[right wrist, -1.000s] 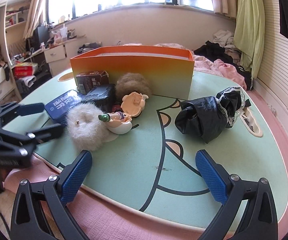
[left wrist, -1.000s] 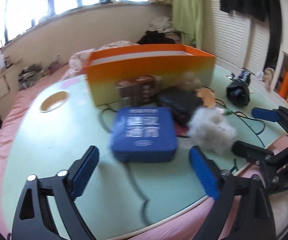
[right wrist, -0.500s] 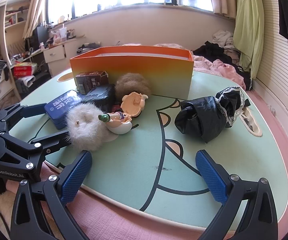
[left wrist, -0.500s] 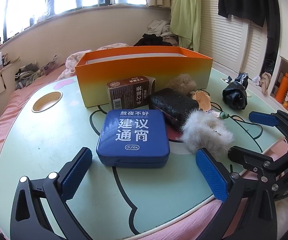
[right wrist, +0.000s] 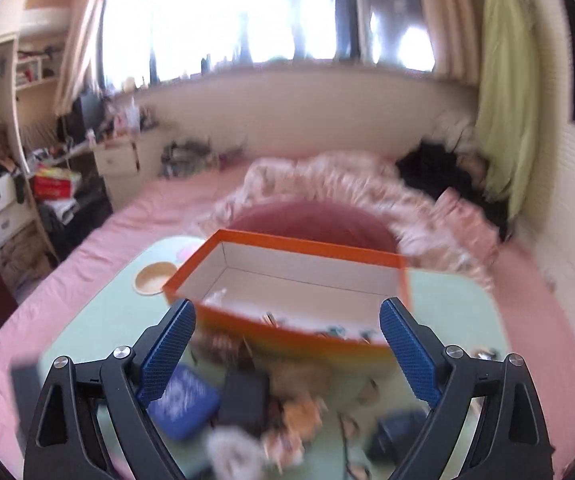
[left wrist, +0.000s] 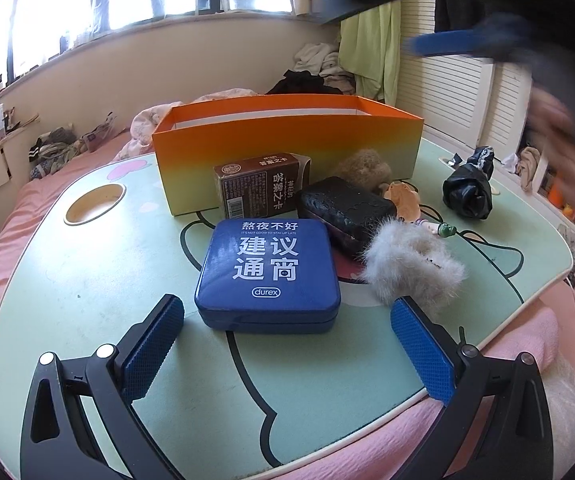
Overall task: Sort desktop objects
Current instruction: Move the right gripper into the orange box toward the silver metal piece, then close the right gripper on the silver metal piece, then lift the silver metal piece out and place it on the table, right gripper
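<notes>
Between the spread blue pads of the left gripper (left wrist: 287, 350), which hold nothing, the blue Durex tin (left wrist: 268, 274) lies at twelve o'clock, just beyond the fingertips and resting flat on the pale green cartoon-print table (left wrist: 87, 272). The tin is a rounded square with no marked long axis; its near edge faces the jaws squarely, and it appears slightly narrower than the gap between the pads. The left gripper is judged the nearer of the two. The right gripper (right wrist: 287, 348) hangs above the pile in a blurred view; its jaws are closing, still wide, with nothing between them, and the orange open-top box (right wrist: 295, 276) sits at twelve o'clock from it. From the tin outward: a brown card box (left wrist: 261, 190) at twelve o'clock, a black case (left wrist: 347, 210) at one o'clock, a white fur pompom (left wrist: 411, 266) at three o'clock, touching the left gripper's right-hand pad. The tin is glossy blue, white-lettered, lidded, with a seam round its side.
</notes>
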